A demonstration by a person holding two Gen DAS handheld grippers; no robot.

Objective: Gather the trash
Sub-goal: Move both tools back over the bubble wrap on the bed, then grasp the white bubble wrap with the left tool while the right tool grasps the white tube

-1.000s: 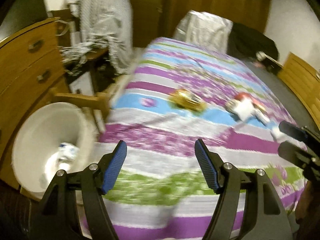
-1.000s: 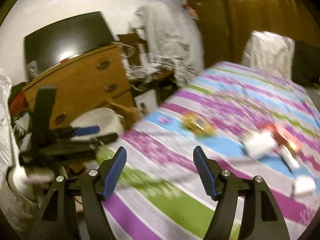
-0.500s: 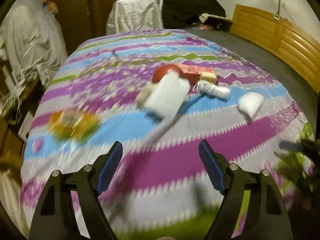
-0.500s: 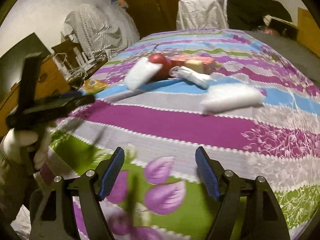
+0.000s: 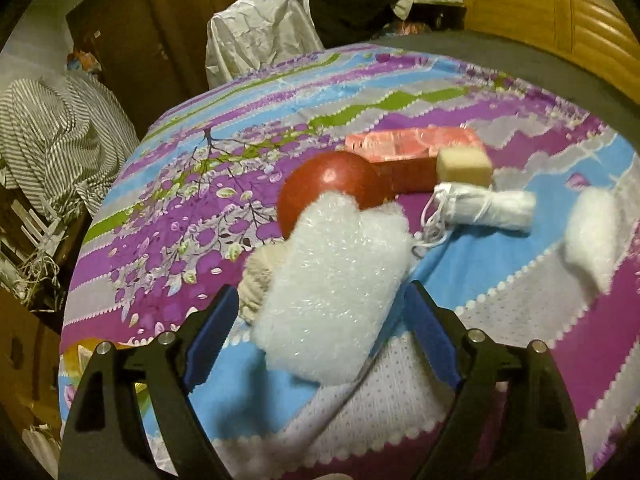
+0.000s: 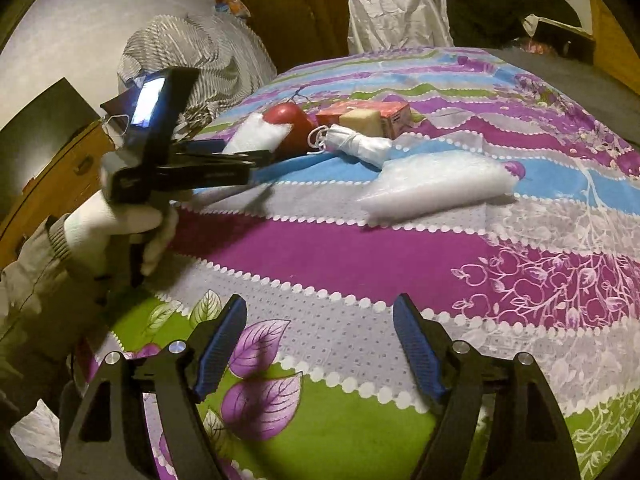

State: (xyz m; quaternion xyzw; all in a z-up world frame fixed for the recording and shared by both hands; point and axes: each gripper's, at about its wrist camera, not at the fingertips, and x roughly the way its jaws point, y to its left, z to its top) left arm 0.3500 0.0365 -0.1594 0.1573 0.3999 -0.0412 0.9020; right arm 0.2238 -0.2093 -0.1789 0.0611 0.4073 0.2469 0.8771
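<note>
On the striped bedspread (image 5: 168,216) lies a white bubble-wrap wad (image 5: 332,280), leaning on a red ball (image 5: 332,184). My left gripper (image 5: 320,320) straddles the wad. Its jaws are opening and the pads stand clear of it. A beige crumpled lump (image 5: 256,280) sits by the left finger. Behind lie a pink box (image 5: 412,142), a beige sponge (image 5: 464,166), a rolled white cloth with strings (image 5: 484,206) and a second white wad (image 5: 592,232). My right gripper (image 6: 320,344) hangs open over bare bedspread, short of a white bubble-wrap bag (image 6: 436,188). It also sees the left gripper (image 6: 224,164) in a gloved hand (image 6: 120,220).
A yellow wrapper (image 5: 80,356) lies at the bed's left edge. Striped cloth (image 5: 52,140) hangs beside the bed, with a wooden dresser (image 6: 52,176) near it. A white garment (image 5: 260,36) and dark clothes (image 5: 372,0) are at the far end. A wooden headboard (image 5: 560,16) is on the right.
The left gripper swung from the white basin beside the bed across to the pile and now frames the white wad, jaws wider. The right gripper swung right and sank toward the bedspread.
</note>
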